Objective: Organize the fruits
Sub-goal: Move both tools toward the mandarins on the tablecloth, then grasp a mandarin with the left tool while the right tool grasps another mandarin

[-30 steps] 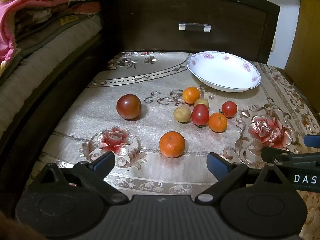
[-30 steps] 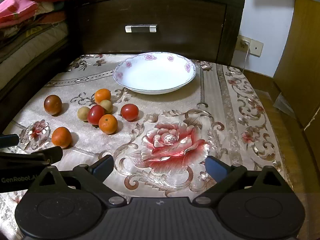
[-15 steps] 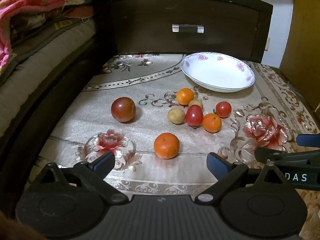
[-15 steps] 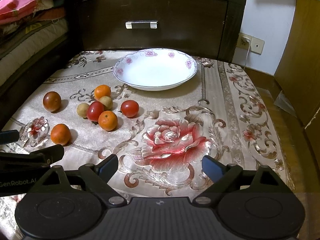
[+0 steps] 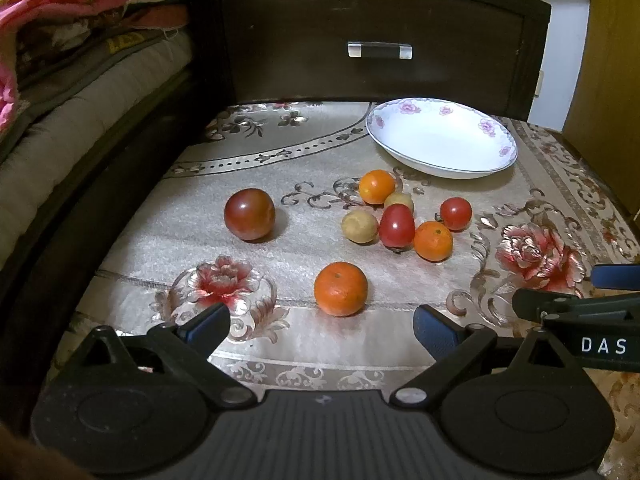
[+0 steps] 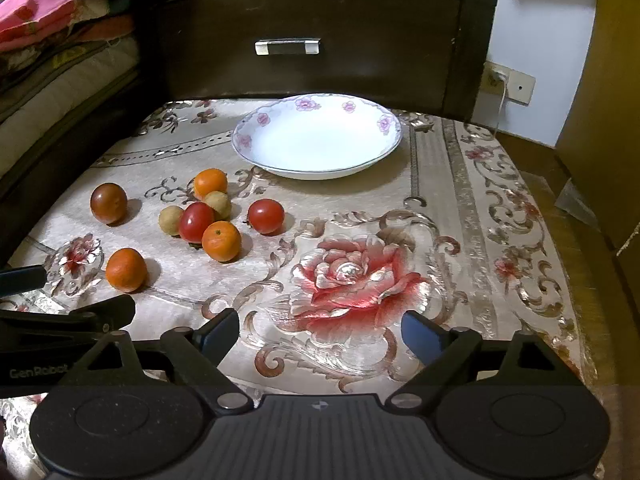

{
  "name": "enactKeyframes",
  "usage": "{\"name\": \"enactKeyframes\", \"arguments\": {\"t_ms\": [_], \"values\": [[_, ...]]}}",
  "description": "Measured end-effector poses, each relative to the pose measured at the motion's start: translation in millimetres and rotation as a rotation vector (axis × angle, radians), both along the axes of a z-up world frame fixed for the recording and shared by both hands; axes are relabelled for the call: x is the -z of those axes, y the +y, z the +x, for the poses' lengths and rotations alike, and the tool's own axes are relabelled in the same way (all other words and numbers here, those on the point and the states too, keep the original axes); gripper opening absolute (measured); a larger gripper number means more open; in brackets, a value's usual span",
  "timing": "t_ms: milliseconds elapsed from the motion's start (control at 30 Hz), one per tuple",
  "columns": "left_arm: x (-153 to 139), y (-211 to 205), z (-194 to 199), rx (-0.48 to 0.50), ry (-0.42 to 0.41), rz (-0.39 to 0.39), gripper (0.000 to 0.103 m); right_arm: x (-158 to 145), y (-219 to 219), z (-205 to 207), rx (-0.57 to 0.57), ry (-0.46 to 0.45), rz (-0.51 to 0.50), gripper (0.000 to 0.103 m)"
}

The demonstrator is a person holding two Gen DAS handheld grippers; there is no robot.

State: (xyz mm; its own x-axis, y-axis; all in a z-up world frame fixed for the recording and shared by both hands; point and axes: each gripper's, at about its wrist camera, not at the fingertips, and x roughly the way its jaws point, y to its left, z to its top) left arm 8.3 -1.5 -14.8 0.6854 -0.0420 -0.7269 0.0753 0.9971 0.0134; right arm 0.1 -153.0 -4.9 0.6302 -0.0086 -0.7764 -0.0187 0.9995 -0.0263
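Several small fruits lie on the embroidered tablecloth: a lone orange nearest my left gripper, a dark red tomato to the left, and a cluster of oranges, red tomatoes and tan fruits. An empty white floral bowl stands behind them; it also shows in the right wrist view. My left gripper is open and empty just short of the lone orange. My right gripper is open and empty over the large embroidered rose.
A dark wooden drawer front with a metal handle rises behind the table. Stacked bedding lies on the left. A wooden panel and a wall socket are at the right. The table edge falls away on the right side.
Both grippers have moved slightly forward toward the fruits. The lone orange sits closer to my left gripper's fingers. Nothing was taken hold of.
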Motion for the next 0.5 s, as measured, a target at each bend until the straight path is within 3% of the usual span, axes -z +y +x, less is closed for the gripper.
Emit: {"name": "enactKeyframes", "arguments": {"t_ms": [333, 500], "values": [[1.9, 1.6, 15.0, 0.028, -0.019, 0.021, 0.102, 1.7, 4.4, 29.0, -0.084, 0.014, 0.032, 0.074], [5.9, 2.3, 21.3, 0.053, -0.013, 0.048, 0.101, 5.8, 7.3, 44.9, -0.164, 0.023, 0.062, 0.062]]}}
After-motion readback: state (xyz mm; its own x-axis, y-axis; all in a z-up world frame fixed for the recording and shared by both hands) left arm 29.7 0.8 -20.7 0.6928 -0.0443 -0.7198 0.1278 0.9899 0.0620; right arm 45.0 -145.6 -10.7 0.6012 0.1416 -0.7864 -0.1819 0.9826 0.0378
